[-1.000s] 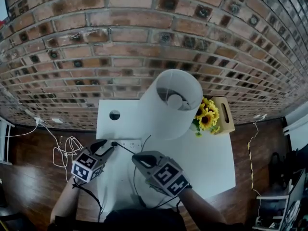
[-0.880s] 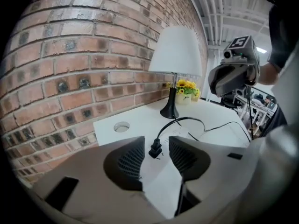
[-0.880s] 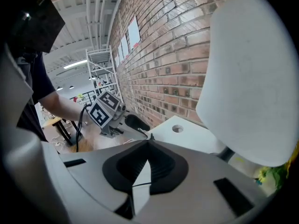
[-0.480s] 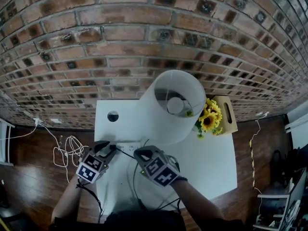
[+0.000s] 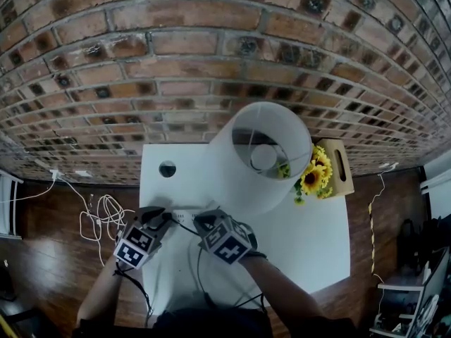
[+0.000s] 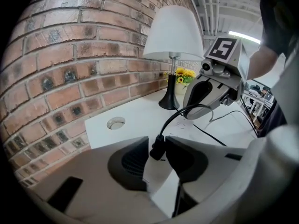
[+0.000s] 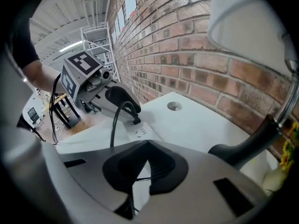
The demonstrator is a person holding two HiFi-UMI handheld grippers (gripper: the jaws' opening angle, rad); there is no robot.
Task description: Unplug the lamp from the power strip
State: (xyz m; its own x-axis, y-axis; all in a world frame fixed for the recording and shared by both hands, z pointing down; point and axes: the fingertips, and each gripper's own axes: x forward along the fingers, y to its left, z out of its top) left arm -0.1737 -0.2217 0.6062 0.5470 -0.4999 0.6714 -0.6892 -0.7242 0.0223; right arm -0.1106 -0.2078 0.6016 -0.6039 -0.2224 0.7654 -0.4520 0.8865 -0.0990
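The lamp (image 5: 264,153) with a white shade stands at the back of the white table (image 5: 310,245). Its black cord (image 6: 187,110) runs to a black plug (image 6: 157,149) seated in the white power strip (image 5: 187,215). My left gripper (image 5: 161,215) has its jaws on either side of that plug (image 7: 135,121) and they are closing; I see no clear squeeze on it. My right gripper (image 5: 204,220) is shut, with its tips over the strip's (image 7: 140,133) near end. A thin black cord shows just behind its tips (image 7: 147,143).
A round cable hole (image 5: 167,168) is in the table's back left corner. Sunflowers (image 5: 313,178) and a wooden box (image 5: 338,167) stand right of the lamp. The brick wall (image 5: 176,83) runs close behind. Loose cables (image 5: 99,224) lie on the floor to the left.
My right gripper has moved forward and left, up to the power strip. My left gripper has stayed at the plug.
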